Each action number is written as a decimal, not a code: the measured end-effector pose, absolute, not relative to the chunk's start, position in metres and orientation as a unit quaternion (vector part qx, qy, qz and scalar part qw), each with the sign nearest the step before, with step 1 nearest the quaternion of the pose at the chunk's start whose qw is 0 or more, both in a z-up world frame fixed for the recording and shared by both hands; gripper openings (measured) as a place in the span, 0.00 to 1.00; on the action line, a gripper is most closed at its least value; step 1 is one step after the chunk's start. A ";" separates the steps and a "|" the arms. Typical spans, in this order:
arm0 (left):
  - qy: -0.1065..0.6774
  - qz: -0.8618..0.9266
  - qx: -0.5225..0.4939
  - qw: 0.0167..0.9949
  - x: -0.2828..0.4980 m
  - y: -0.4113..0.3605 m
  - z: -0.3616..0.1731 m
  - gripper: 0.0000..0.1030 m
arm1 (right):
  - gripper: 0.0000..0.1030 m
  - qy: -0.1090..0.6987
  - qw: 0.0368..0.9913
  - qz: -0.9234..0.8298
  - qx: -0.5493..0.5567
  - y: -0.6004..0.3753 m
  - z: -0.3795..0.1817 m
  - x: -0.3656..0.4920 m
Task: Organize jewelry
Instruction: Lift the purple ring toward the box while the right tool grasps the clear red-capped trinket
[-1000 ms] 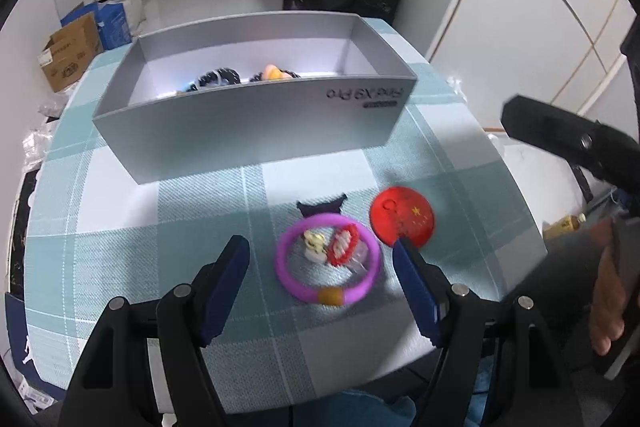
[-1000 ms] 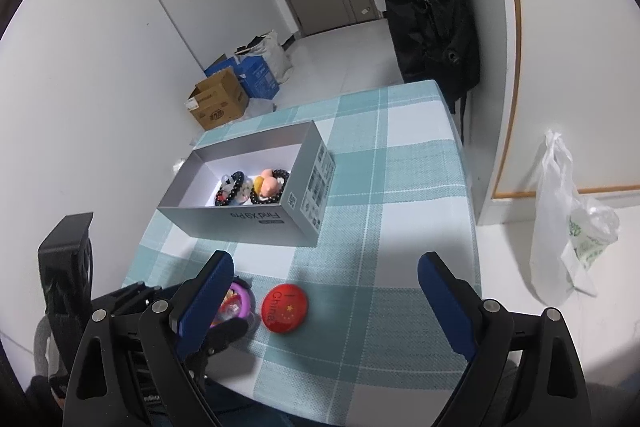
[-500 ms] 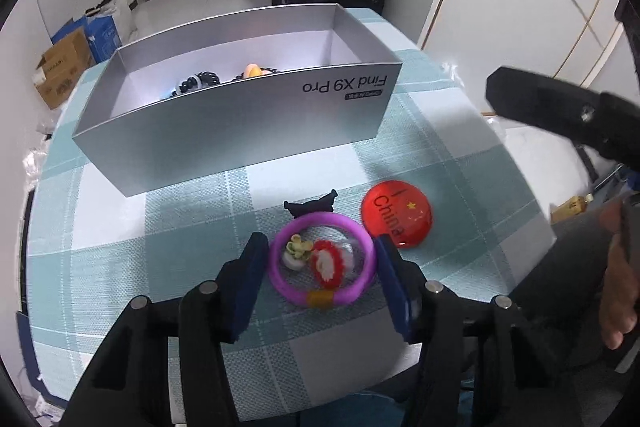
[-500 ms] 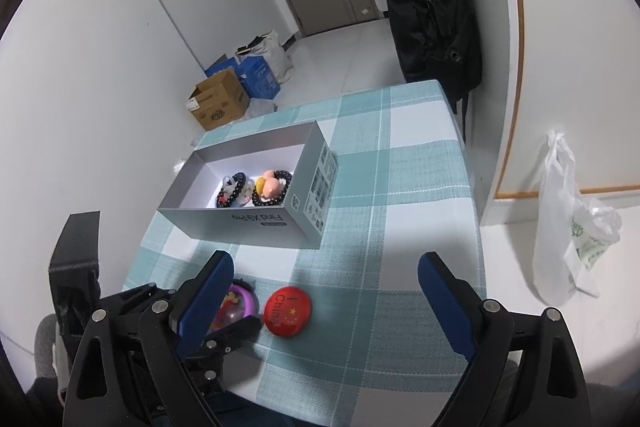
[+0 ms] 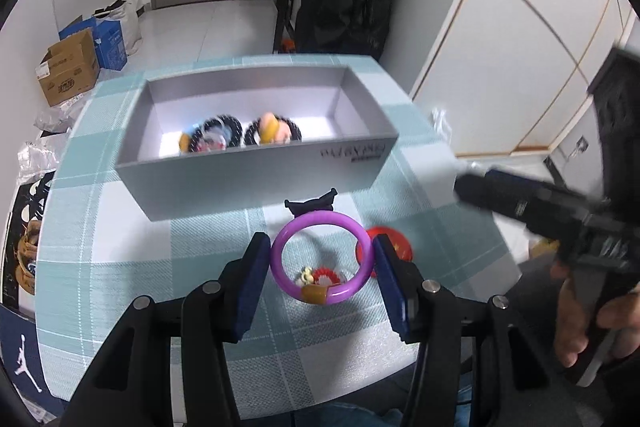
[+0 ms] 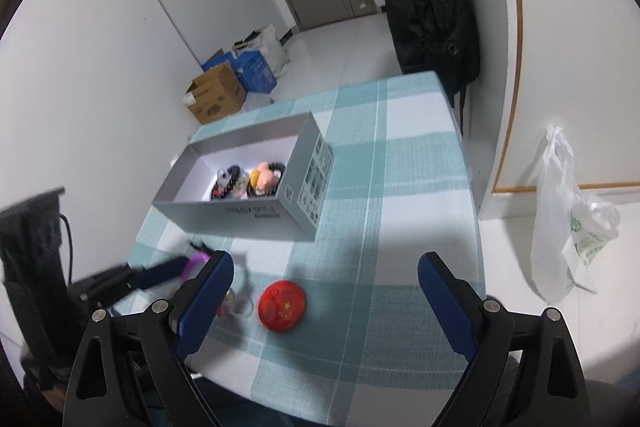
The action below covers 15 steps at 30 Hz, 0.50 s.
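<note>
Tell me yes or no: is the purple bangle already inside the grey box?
No, the purple bangle sits between the left claw's fingers, on the near side of the grey box.

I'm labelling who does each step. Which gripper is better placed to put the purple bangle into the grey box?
Left. The left gripper is already shut on the purple bangle, lifted just in front of the grey box. The right gripper is open and empty, off to the side above the red badge.

Your desk [image 6: 400,187] wears a teal-and-white checked cloth. On it, toward 12 o'clock, sits the open grey box [image 5: 256,183]. Nearer you lie the red round badge [image 6: 282,305], small charms [image 5: 320,275] at its 9 o'clock, and a black bow-shaped piece [image 5: 310,203] just before the box.
</note>
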State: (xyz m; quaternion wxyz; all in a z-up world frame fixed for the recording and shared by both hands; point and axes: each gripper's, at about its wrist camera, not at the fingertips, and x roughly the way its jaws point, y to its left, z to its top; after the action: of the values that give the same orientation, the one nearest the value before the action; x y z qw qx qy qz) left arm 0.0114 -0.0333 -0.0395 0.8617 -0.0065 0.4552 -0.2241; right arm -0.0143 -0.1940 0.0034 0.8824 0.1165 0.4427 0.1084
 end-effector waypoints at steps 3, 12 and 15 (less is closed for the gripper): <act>0.443 -0.226 -0.021 0.868 0.013 -0.029 -0.032 0.46 | 0.91 0.445 0.882 0.118 0.105 -0.190 0.002 -0.018; 0.403 -0.223 -0.060 0.886 0.015 -0.006 -0.010 0.45 | 0.75 0.477 0.860 0.167 0.065 -0.164 -0.016 -0.021; 0.393 -0.222 -0.064 0.890 0.015 -0.001 -0.005 0.45 | 0.71 0.486 0.855 0.174 0.038 -0.155 -0.022 -0.021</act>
State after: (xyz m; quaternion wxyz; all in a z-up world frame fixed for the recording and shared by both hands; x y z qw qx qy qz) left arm 0.0153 -0.0006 -0.0053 0.8899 -0.0639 0.3933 -0.2218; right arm -0.0213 -0.1553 -0.0219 0.8554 0.0376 0.4863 0.1744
